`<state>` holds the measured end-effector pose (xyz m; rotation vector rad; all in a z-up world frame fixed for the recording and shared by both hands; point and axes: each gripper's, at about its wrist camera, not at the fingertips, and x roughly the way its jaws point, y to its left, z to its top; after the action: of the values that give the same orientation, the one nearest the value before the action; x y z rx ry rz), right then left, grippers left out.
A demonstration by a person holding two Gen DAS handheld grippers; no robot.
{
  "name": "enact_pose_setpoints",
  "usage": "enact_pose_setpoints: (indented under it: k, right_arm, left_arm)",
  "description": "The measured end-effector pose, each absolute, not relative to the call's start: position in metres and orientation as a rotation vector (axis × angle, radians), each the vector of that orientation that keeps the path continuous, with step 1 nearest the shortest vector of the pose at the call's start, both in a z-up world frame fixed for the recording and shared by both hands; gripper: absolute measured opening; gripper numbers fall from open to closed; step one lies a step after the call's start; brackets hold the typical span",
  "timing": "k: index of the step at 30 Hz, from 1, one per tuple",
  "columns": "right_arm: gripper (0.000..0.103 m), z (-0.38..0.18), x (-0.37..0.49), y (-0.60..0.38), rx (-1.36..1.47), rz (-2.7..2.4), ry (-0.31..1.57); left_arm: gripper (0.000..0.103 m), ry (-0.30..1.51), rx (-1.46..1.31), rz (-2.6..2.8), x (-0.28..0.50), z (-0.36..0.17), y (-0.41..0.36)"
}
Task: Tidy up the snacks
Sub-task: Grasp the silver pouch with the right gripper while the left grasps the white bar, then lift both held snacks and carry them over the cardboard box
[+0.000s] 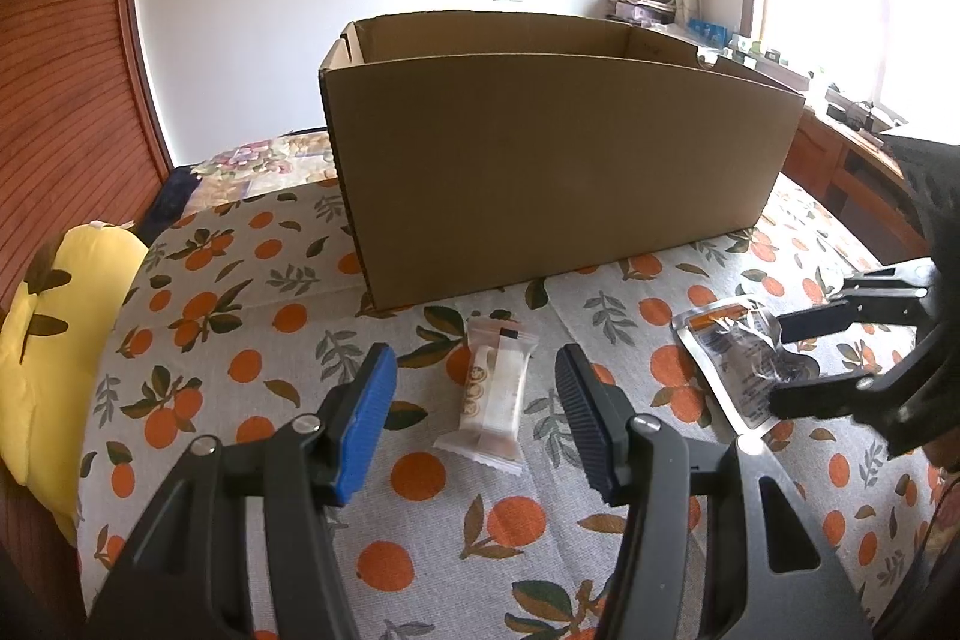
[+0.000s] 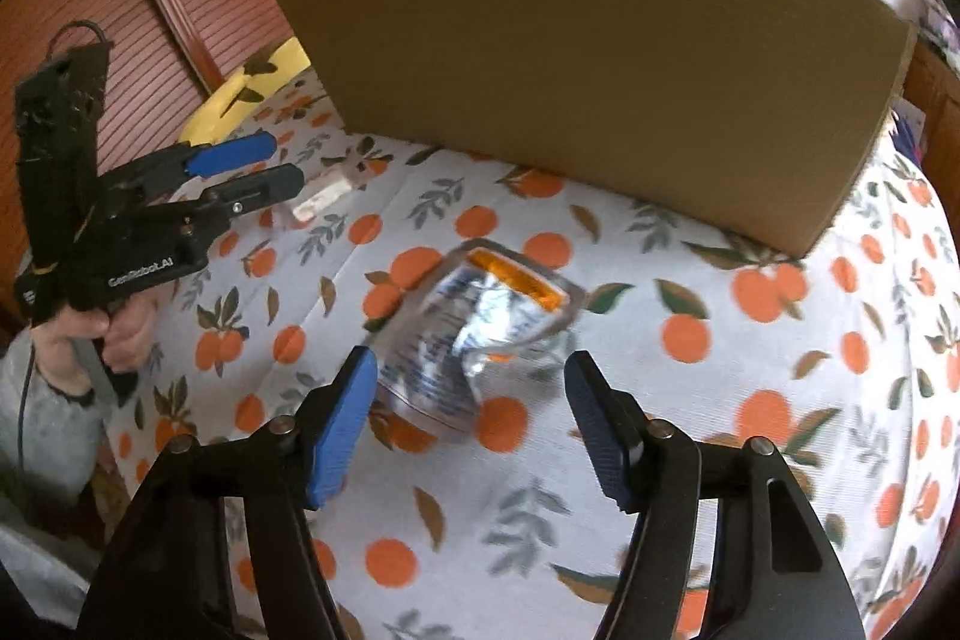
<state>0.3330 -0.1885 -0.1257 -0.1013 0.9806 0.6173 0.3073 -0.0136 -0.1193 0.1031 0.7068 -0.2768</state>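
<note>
- A yellow cushion (image 1: 54, 340) with brown leaf marks is seen at the far left edge of the table, partly under the cloth's rim.
- The table is covered by a tablecloth (image 1: 252, 316) printed with oranges and leaves.
- The left gripper (image 1: 474, 388) is held wide open, low over the cloth; nothing is clamped between its blue pad and its black pad.
- A small white snack pack (image 1: 492, 400) lies flat on the cloth between the two fingers of the left gripper, touched by neither. It is located just in front of the box.
- A cardboard box (image 1: 558, 172) stands upright on the cloth behind both snacks, its top open; its inside is not visible.
- A clear foil snack bag (image 2: 480, 328) with an orange strip lies crumpled on the cloth, right of the white pack and near the box front. It is blurred in the right wrist view.
- The right gripper (image 2: 471, 400) is held open, with the bag's near edge lying between its fingers. Contact with the bag cannot be determined.
- In the left wrist view, the right gripper's black fingertips (image 1: 798, 325) are seen spread at either side of the bag.
</note>
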Motion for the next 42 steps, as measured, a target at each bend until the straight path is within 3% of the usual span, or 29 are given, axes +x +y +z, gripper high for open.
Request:
enact_pose_setpoints:
  k: [12, 13, 15, 17, 35, 36, 40, 42]
  right_arm:
    - [0.061, -0.136, 0.335, -0.143, -0.272, 0.455, 0.914]
    - [0.057, -0.136, 0.336, -0.143, -0.268, 0.454, 0.911]
    - [0.035, -0.135, 0.336, -0.144, -0.264, 0.451, 0.904]
    - [0.025, -0.132, 0.334, -0.145, -0.26, 0.454, 0.901]
    - [0.023, -0.117, 0.314, -0.174, -0.14, 0.493, 0.831]
    - [0.023, -0.116, 0.313, -0.175, -0.135, 0.493, 0.825]
    - [0.023, -0.112, 0.31, -0.182, -0.116, 0.491, 0.815]
    - [0.023, -0.11, 0.309, -0.184, -0.115, 0.485, 0.812]
  left_arm:
    - [0.056, 0.714, 0.092, -0.273, 0.309, -0.12, -0.012]
    - [0.056, 0.722, 0.083, -0.275, 0.31, -0.12, -0.011]
    - [0.056, 0.74, 0.064, -0.284, 0.313, -0.121, -0.009]
    - [0.055, 0.76, 0.057, -0.286, 0.317, -0.122, -0.007]
    - [0.053, 0.889, 0.067, -0.313, 0.348, -0.136, -0.018]
    - [0.052, 0.888, 0.074, -0.315, 0.349, -0.136, -0.019]
    - [0.024, 0.872, 0.127, -0.312, 0.345, -0.136, -0.026]
    - [0.019, 0.875, 0.137, -0.302, 0.344, -0.138, -0.027]
